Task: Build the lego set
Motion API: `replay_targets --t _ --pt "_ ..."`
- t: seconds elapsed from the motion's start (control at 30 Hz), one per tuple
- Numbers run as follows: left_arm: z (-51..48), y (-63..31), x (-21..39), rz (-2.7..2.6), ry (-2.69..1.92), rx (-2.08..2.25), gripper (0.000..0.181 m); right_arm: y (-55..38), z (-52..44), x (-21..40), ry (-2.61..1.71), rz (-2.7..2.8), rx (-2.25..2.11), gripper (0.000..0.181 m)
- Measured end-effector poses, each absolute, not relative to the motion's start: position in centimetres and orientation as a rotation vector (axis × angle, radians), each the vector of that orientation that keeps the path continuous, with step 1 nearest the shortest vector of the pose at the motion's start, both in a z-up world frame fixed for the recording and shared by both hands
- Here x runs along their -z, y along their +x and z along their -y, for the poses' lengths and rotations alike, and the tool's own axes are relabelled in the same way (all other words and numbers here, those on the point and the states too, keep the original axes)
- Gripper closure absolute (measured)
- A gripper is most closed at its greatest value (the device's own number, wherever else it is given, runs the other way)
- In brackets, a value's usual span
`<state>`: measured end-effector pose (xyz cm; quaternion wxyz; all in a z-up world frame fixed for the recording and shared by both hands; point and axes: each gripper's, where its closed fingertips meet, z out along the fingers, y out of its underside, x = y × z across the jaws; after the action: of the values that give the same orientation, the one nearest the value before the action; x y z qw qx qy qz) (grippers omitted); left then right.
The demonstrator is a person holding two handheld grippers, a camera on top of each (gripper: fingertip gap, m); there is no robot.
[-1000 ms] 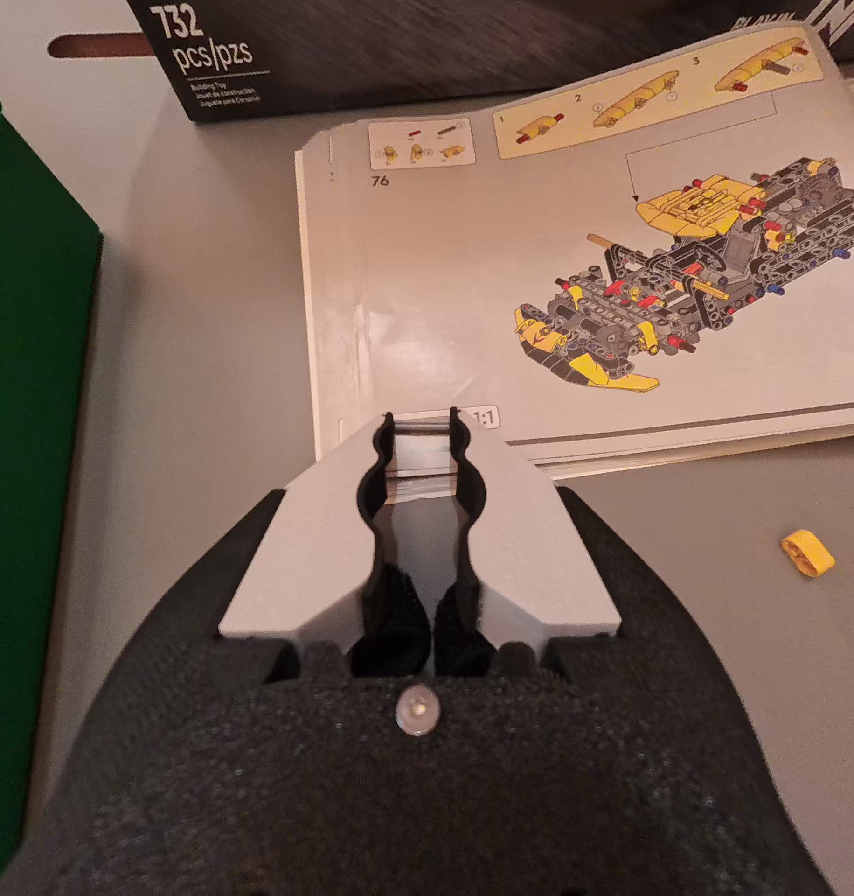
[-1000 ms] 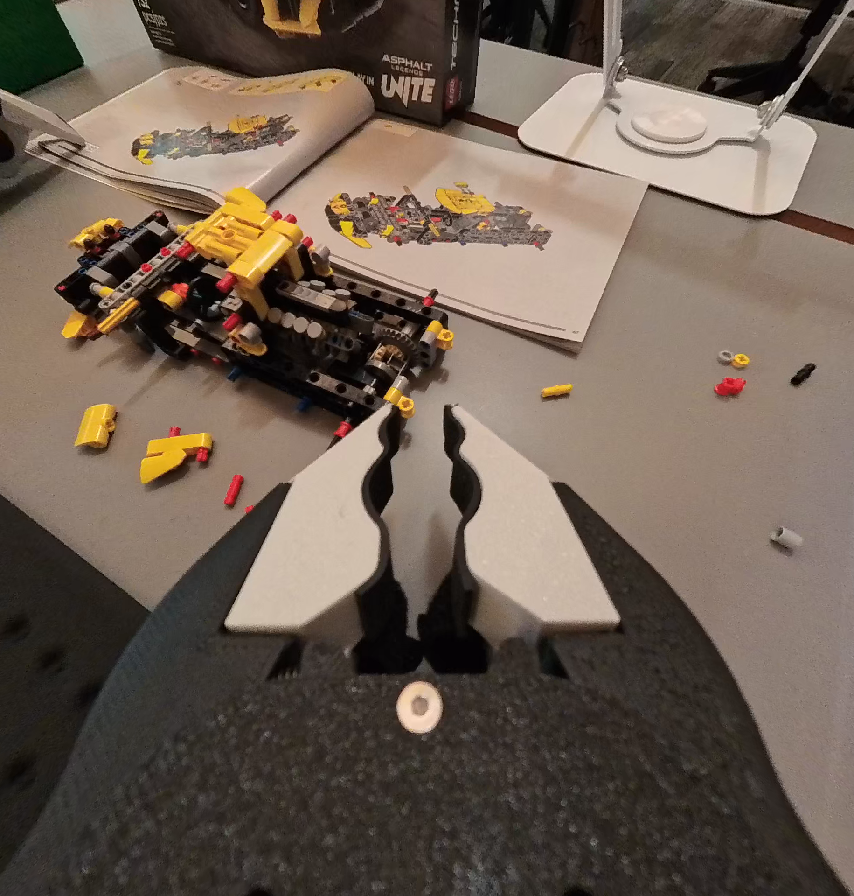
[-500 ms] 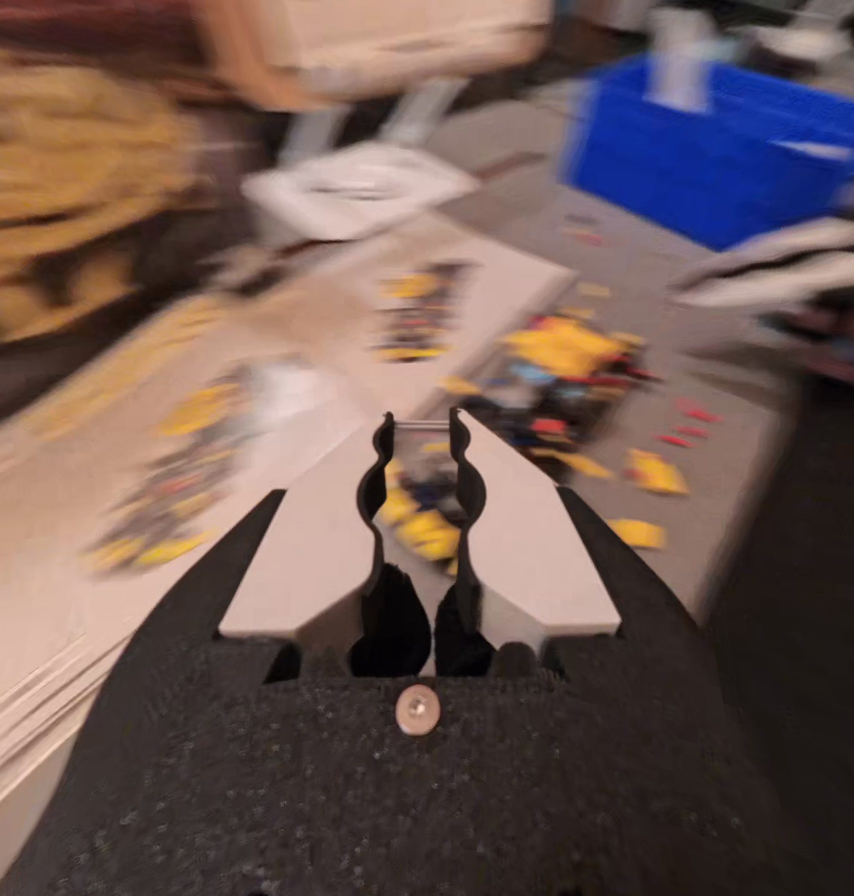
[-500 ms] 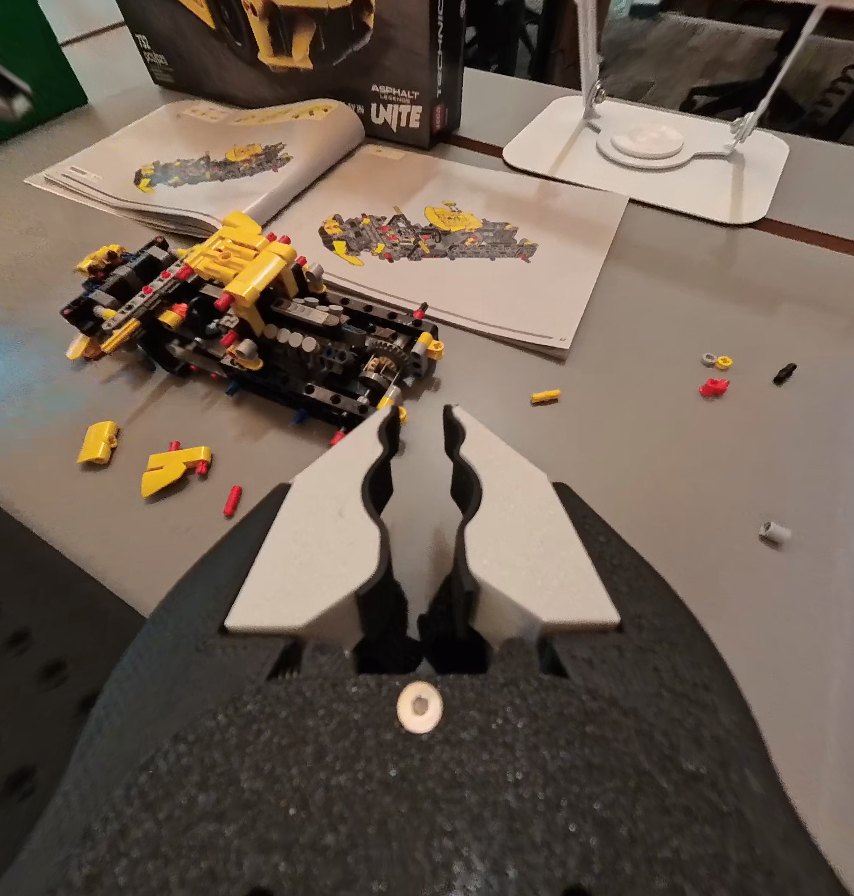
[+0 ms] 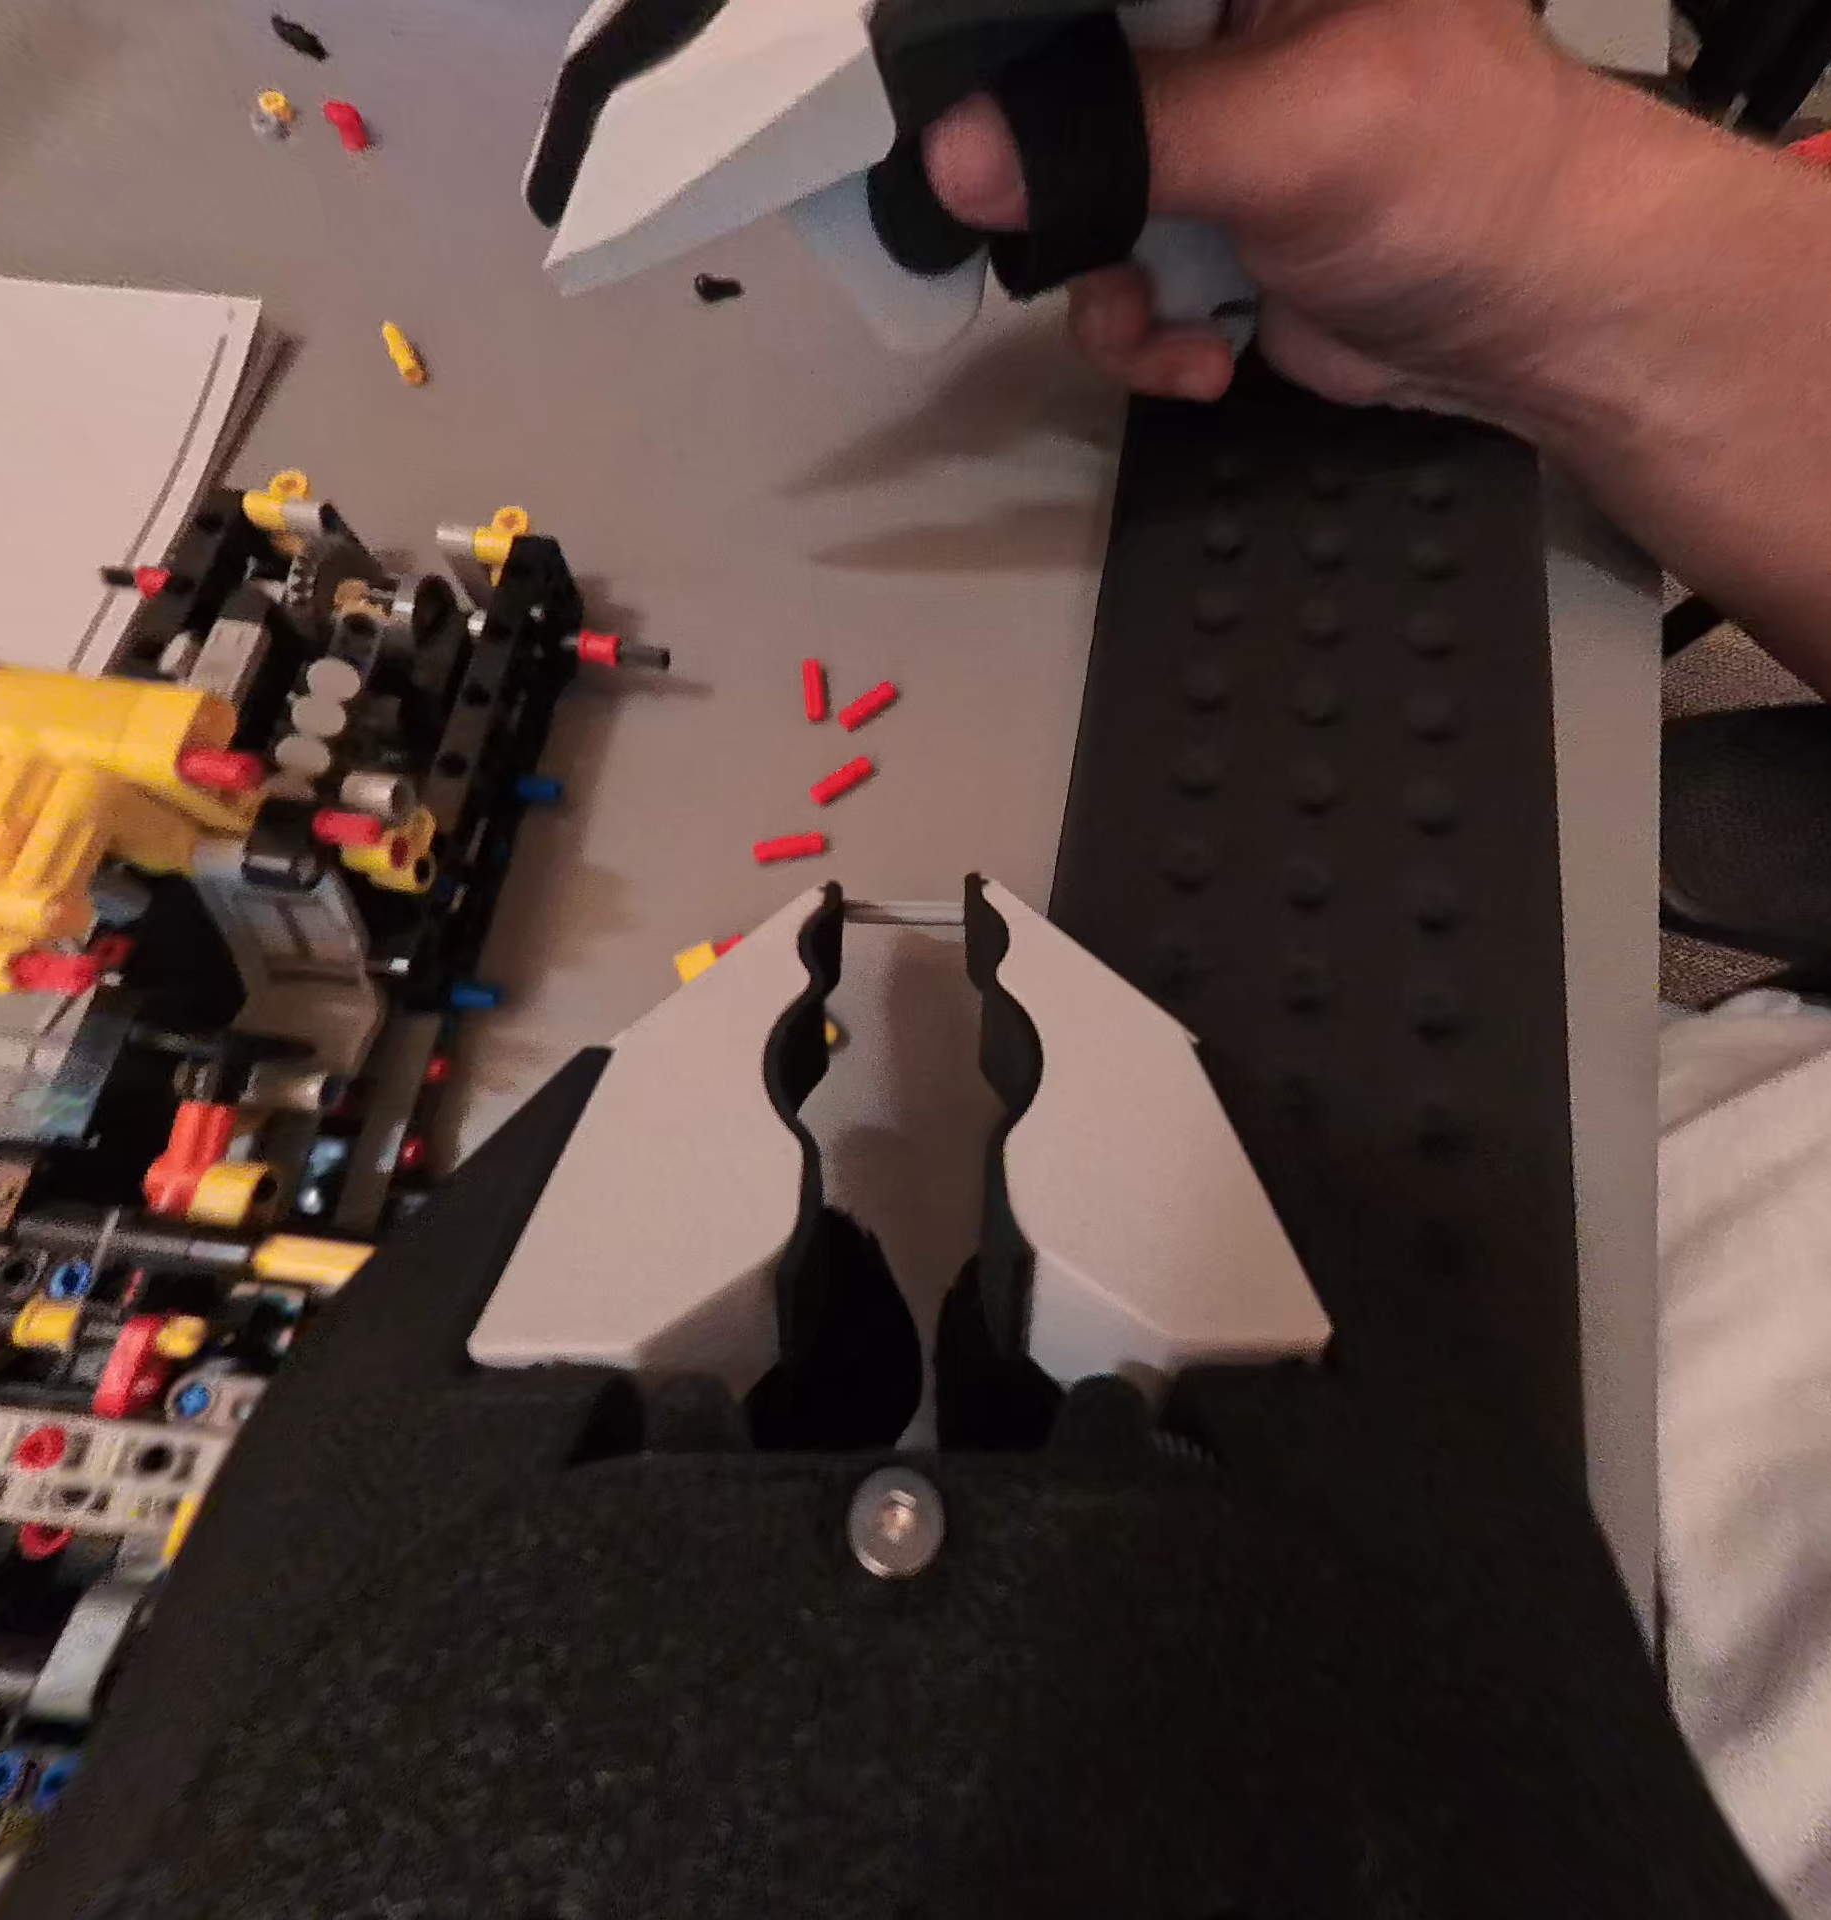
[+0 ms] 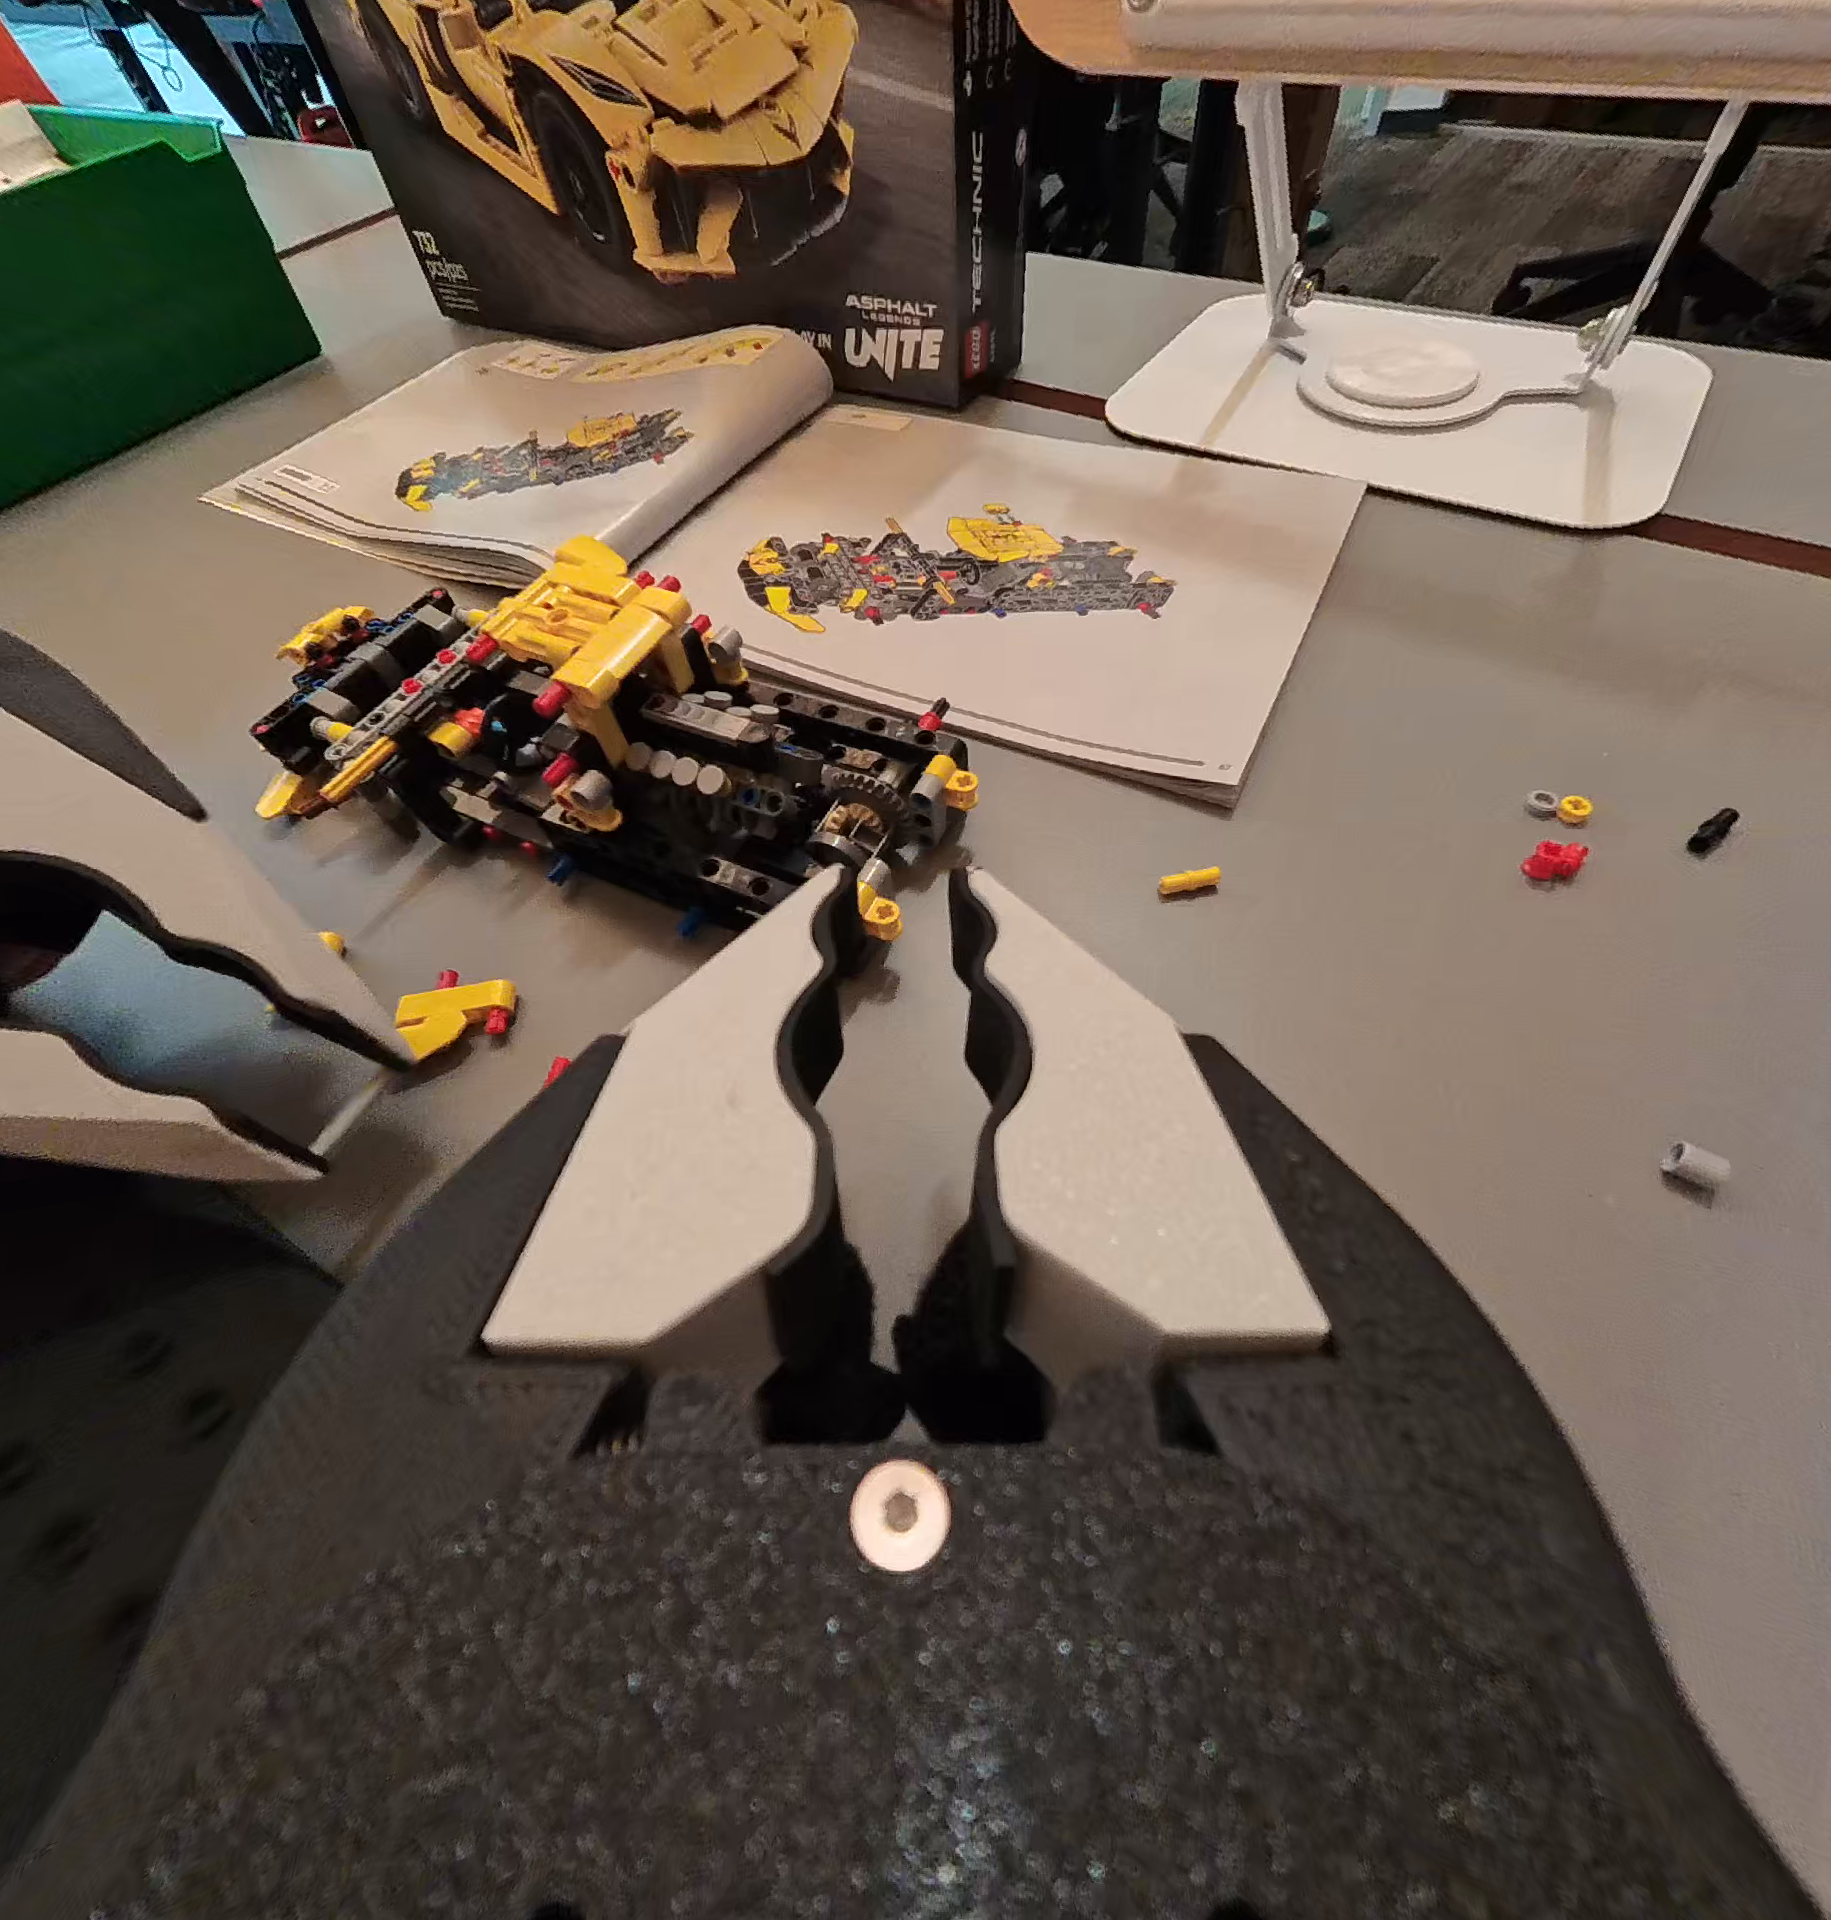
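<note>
The left view is blurry, and the black and yellow lego car is cut off at its left edge. In the right view it sits mid-left on the grey table. Both grippers, left and right, have jaws apart, holding nothing

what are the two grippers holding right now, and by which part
Nothing. The left gripper and the right gripper both stand open with bare table between their fingers, and the loose red pins lie untouched ahead.

Grey table — chassis, manual, box.
</note>
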<state>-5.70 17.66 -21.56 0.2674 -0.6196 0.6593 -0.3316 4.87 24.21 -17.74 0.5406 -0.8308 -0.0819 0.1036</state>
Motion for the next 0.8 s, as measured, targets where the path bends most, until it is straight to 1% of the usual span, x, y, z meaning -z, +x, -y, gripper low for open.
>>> replay_targets --t 0.1,0.2,0.5,0.57,0.7,0.8 --pt "-18.7 -4.5 22.3 -1.752 -1.744 0.803 0.158 4.8 -24.2 17.7 -1.97 0.192 -0.258 0.165" --pt "-18.7 -4.4 23.0 -1.759 -1.782 0.798 0.158 4.8 -24.1 17.5 -1.962 0.191 -0.269 0.165" --pt "-18.7 -4.6 24.0 -1.807 -1.752 0.732 0.156 4.8 -24.0 17.3 -1.945 0.179 -0.306 0.165" --pt "-18.9 -5.0 23.0 -1.763 -1.757 0.789 0.152 4.9 -24.0 17.2 -1.944 0.176 -0.309 0.165" --pt "-20.4 -8.5 18.4 -1.582 -1.763 1.083 0.149 4.9 -24.0 17.2 -1.944 0.176 -0.309 0.165" --pt "-21.6 -12.7 17.7 -1.534 -1.807 1.132 0.149 4.8 -24.0 17.4 -1.952 0.178 -0.307 0.165"
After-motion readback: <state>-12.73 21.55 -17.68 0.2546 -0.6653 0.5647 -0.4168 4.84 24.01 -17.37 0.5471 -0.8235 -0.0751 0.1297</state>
